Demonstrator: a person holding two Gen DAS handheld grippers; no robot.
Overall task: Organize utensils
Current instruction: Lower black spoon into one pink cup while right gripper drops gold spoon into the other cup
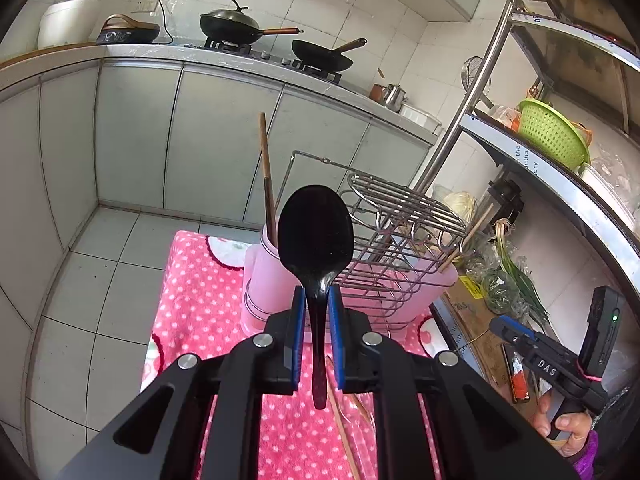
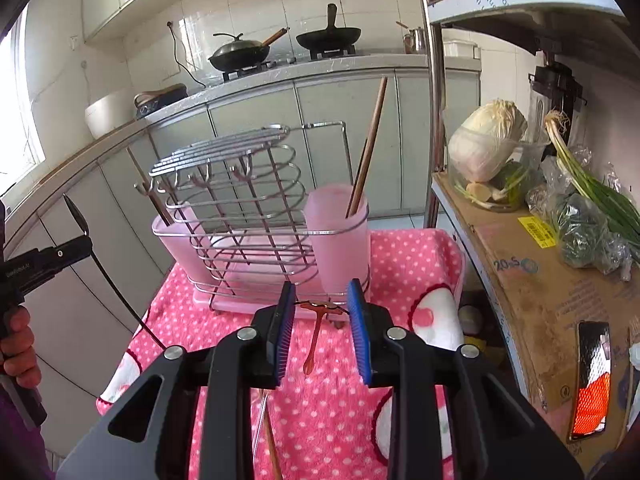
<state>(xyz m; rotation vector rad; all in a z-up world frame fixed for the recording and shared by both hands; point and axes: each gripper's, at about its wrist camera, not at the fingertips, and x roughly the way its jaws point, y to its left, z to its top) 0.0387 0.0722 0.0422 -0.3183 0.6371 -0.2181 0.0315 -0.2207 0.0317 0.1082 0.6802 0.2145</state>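
My left gripper [image 1: 317,294] is shut on the neck of a black spoon [image 1: 315,232], bowl up, held above the pink dotted cloth [image 1: 192,304] just in front of the wire utensil rack [image 1: 396,224]. The rack holds a pink cup [image 2: 340,240] with brown chopsticks [image 2: 370,148] in it. In the right wrist view the left gripper [image 2: 82,236] and black spoon [image 2: 100,264] show at the left. My right gripper [image 2: 322,294] is open and empty, above a small amber spoon [image 2: 316,328] lying on the cloth. More chopsticks [image 1: 340,424] lie on the cloth under my left gripper.
A metal shelf [image 2: 436,92] stands to the right with cabbage [image 2: 486,140], green onions [image 2: 592,184] and a cardboard sheet [image 2: 532,280]. Kitchen cabinets [image 1: 160,132] and a counter with pans [image 1: 236,24] lie behind. A tiled floor [image 1: 92,280] lies left of the table.
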